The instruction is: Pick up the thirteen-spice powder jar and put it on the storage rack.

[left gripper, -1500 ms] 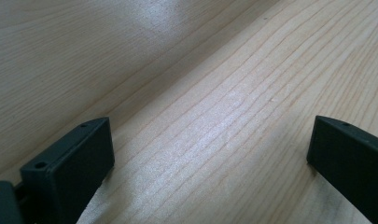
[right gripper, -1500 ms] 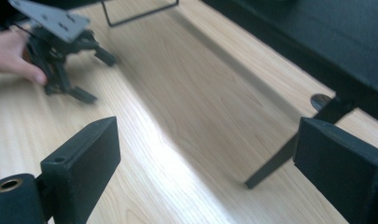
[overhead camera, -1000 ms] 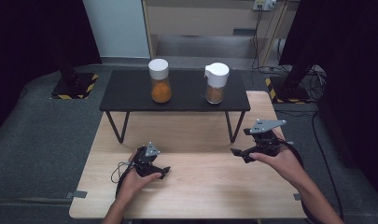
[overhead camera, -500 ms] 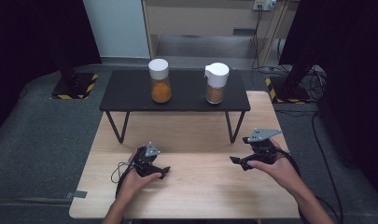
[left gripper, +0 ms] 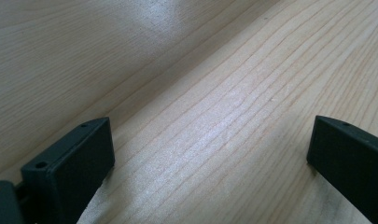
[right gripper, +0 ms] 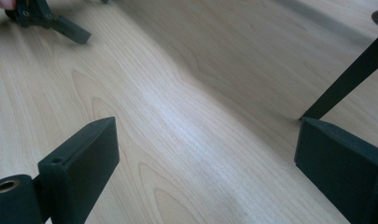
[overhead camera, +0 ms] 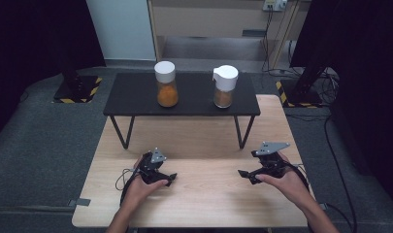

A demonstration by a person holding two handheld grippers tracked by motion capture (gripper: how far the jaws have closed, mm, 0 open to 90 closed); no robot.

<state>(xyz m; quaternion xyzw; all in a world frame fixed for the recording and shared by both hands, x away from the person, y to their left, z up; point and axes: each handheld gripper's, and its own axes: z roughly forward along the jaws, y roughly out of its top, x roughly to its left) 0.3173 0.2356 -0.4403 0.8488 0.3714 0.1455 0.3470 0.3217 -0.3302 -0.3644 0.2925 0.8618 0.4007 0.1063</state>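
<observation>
Both grippers empty, jars out of reach

Left gripper [overhead camera: 171, 178] and right gripper [overhead camera: 243, 174] gape wide over the counter [overhead camera: 204, 199]; orange jar [overhead camera: 165, 84] and white-capped jar [overhead camera: 224, 86] stand well apart on the shelf [overhead camera: 136, 99], apparently tippable by a careless reach.

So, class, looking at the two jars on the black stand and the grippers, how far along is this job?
Nothing looks done: the orange-filled jar and the white-capped jar stand upright and closed on the black stand. In hand: nothing; the left gripper and the right gripper sit low over the wooden table, jaws open and empty. Left: reaching for a jar and whatever handling follows.
</observation>
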